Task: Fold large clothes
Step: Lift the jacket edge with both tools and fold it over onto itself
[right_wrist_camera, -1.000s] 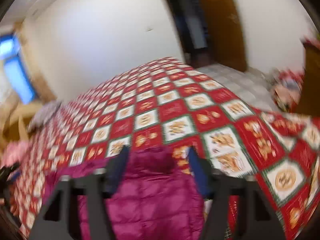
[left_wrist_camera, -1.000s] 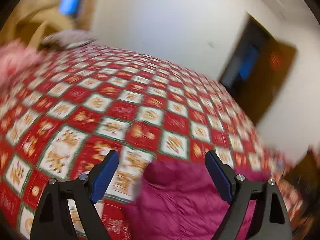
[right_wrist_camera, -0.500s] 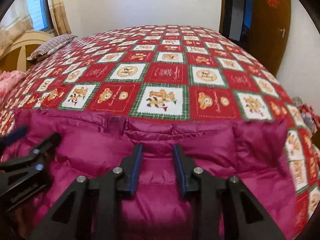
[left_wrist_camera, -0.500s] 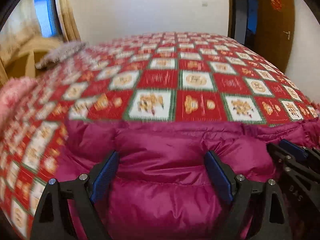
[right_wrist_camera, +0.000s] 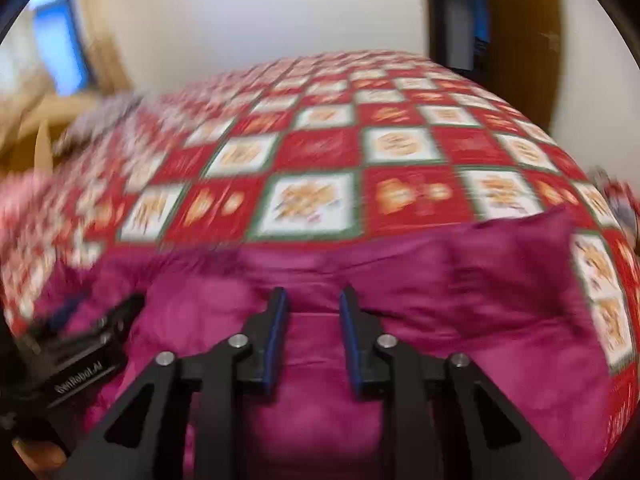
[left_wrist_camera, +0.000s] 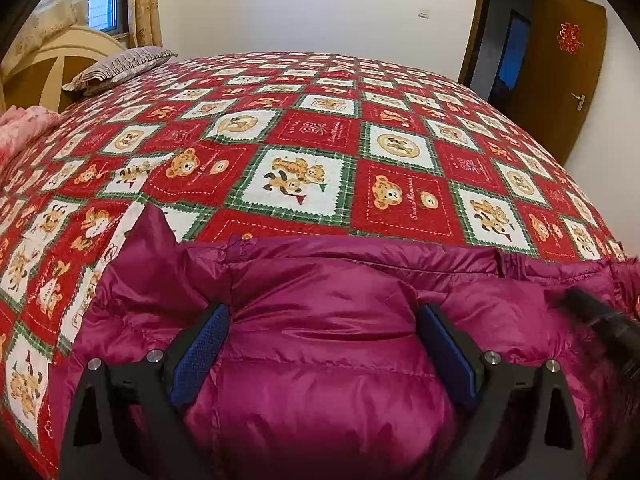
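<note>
A puffy magenta down jacket [left_wrist_camera: 332,396] lies across the near edge of the bed. Its far hem runs straight across the quilt. My left gripper [left_wrist_camera: 323,312] points down onto it. Its jaws are wide and still opening, with a bulge of the jacket between the blue pads [left_wrist_camera: 200,352]. My right gripper [right_wrist_camera: 312,296] is closing, and its narrow jaws pinch a ridge of the jacket [right_wrist_camera: 480,280]. The left gripper [right_wrist_camera: 80,340] shows at the left edge of the blurred right wrist view. A dark blur at the right edge of the left wrist view is the right gripper [left_wrist_camera: 600,324].
A red, white and green teddy-bear quilt [left_wrist_camera: 300,176] covers the whole bed. A grey pillow [left_wrist_camera: 120,66] lies at the far left by the cream headboard [left_wrist_camera: 44,68], and pink bedding [left_wrist_camera: 20,128] lies beside it. A brown door [left_wrist_camera: 560,60] stands open at the right.
Both grippers have come down onto the jacket, which now fills the lower part of each view. The right jaws have narrowed around a fold of it. The left jaws have widened slightly.
</note>
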`<state>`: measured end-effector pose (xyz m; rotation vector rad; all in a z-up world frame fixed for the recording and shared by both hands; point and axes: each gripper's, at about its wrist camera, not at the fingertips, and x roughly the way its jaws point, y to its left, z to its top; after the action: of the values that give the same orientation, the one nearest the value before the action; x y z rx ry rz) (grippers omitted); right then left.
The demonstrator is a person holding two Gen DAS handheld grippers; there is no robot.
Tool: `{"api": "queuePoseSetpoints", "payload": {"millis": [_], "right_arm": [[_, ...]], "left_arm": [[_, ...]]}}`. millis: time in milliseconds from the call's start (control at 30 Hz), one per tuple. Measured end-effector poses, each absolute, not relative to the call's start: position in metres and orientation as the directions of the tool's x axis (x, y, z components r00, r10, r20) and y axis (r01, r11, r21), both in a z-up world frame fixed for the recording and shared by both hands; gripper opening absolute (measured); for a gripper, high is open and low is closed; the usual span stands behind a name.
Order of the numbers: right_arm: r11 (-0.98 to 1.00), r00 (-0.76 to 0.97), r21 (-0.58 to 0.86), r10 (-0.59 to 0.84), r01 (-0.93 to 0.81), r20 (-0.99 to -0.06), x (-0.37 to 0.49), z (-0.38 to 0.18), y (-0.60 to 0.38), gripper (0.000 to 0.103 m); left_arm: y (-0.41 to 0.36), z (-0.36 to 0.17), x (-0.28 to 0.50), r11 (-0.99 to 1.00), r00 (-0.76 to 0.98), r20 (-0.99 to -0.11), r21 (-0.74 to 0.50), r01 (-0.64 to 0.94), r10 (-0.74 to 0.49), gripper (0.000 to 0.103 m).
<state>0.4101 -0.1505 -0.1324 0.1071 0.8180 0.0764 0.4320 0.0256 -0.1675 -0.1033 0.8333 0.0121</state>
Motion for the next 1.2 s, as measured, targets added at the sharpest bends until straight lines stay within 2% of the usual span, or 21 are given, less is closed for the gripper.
{"api": "queuePoseSetpoints", "payload": {"millis": [100, 133, 167, 267, 400, 533, 633, 733, 900, 967, 1033, 1200], "right_arm": [[0.984, 0.677, 0.148, 0.042, 0.099, -0.735, 0.411, -0.130, -0.207, 0.023], [0.983, 0.667, 0.142, 0.027, 0.118, -0.745, 0.412, -0.131, -0.218, 0.013], [0.979, 0.653, 0.145, 0.018, 0.141, -0.757, 0.413, -0.136, -0.234, 0.006], [0.968, 0.641, 0.162, 0.003, 0.189, -0.767, 0.411, -0.147, -0.262, 0.000], [0.941, 0.673, 0.269, 0.064, 0.206, -0.737, 0.406, -0.155, -0.281, 0.000], [0.954, 0.669, 0.216, 0.022, 0.208, -0.743, 0.407, -0.152, -0.273, 0.000], [0.951, 0.673, 0.226, 0.027, 0.210, -0.739, 0.408, -0.153, -0.276, 0.000], [0.951, 0.674, 0.228, 0.027, 0.211, -0.738, 0.408, -0.154, -0.278, 0.000], [0.950, 0.673, 0.229, 0.027, 0.213, -0.739, 0.408, -0.153, -0.277, 0.000], [0.948, 0.674, 0.237, 0.032, 0.214, -0.738, 0.408, -0.153, -0.277, 0.000], [0.947, 0.674, 0.236, 0.030, 0.217, -0.739, 0.408, -0.152, -0.276, 0.000], [0.950, 0.658, 0.221, 0.021, 0.222, -0.753, 0.410, -0.151, -0.276, 0.000]], "left_arm": [[0.026, -0.168, 0.432, 0.994, 0.672, -0.740, -0.095, -0.051, -0.036, 0.096], [0.026, -0.168, 0.432, 0.994, 0.672, -0.739, -0.096, -0.050, -0.038, 0.096], [0.026, -0.168, 0.433, 0.994, 0.672, -0.739, -0.097, -0.049, -0.039, 0.096], [0.026, -0.167, 0.433, 0.994, 0.672, -0.739, -0.101, -0.043, -0.046, 0.096], [0.025, -0.167, 0.432, 0.994, 0.669, -0.741, -0.098, -0.041, -0.045, 0.096], [0.023, -0.166, 0.431, 0.996, 0.664, -0.747, -0.077, -0.046, -0.027, 0.097], [0.017, -0.156, 0.424, 0.999, 0.655, -0.755, 0.007, -0.035, 0.028, 0.097], [0.027, -0.141, 0.407, 0.995, 0.680, -0.727, 0.080, -0.059, 0.099, 0.097], [0.062, -0.137, 0.391, 0.976, 0.686, -0.696, 0.113, -0.185, 0.210, 0.097], [0.074, -0.155, 0.399, 0.973, 0.639, -0.741, 0.089, -0.211, 0.207, 0.097], [0.084, -0.168, 0.406, 0.977, 0.612, -0.777, 0.014, -0.215, 0.145, 0.098], [0.090, -0.173, 0.412, 0.975, 0.601, -0.791, -0.026, -0.219, 0.114, 0.098]]}}
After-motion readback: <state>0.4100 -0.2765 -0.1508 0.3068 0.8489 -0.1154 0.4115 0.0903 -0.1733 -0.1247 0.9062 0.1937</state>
